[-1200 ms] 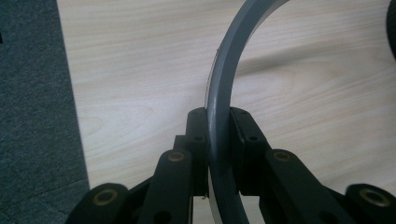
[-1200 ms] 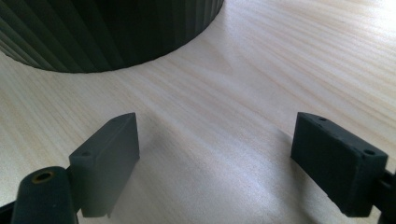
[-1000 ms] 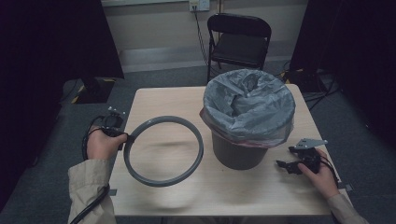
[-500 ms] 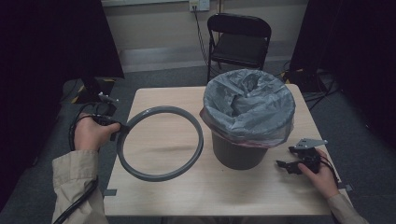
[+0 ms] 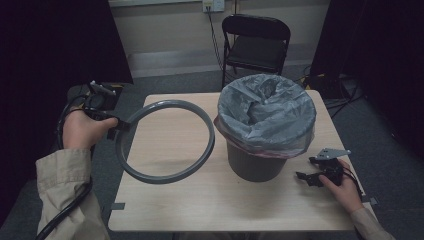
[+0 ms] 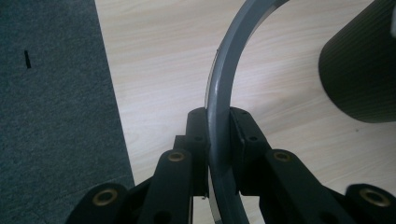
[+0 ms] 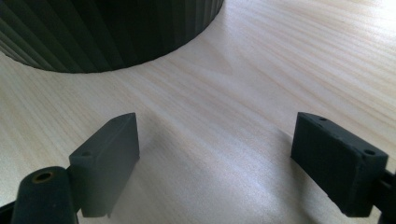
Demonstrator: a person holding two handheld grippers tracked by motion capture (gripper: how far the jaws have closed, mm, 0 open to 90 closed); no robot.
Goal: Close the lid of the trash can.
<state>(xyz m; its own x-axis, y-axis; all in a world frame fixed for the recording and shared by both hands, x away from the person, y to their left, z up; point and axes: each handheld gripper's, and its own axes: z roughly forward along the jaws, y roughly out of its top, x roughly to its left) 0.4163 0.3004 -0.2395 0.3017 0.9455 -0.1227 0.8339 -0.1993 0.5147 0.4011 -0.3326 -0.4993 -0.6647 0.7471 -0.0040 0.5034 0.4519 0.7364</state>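
A large grey plastic ring (image 5: pixel 200 120) hangs tilted above the left half of the wooden table (image 5: pixel 200 200). My left gripper (image 5: pixel 120 124) is shut on its left rim, off the table's left edge. In the left gripper view the ring (image 6: pixel 224 74) runs up between the two jaws, with the pads (image 6: pixel 243 130) pressed on both sides of it. A dark ribbed bin (image 5: pixel 255 165) lined with a grey bag (image 5: pixel 267 112) stands on the right half of the table. My right gripper (image 5: pixel 306 169) rests on the table right of the bin, open, with bare wood between its pads (image 7: pixel 109 154).
A black folding chair (image 5: pixel 255 45) stands behind the table. Grey carpet (image 6: pixel 51 93) lies left of the table's edge. The bin's ribbed wall (image 7: pixel 107 32) is close in front of the right gripper. Cables lie on the floor at the back right.
My left hand has lifted the ring off the table and drawn it up and to the left. The right hand and the bin have stayed put.
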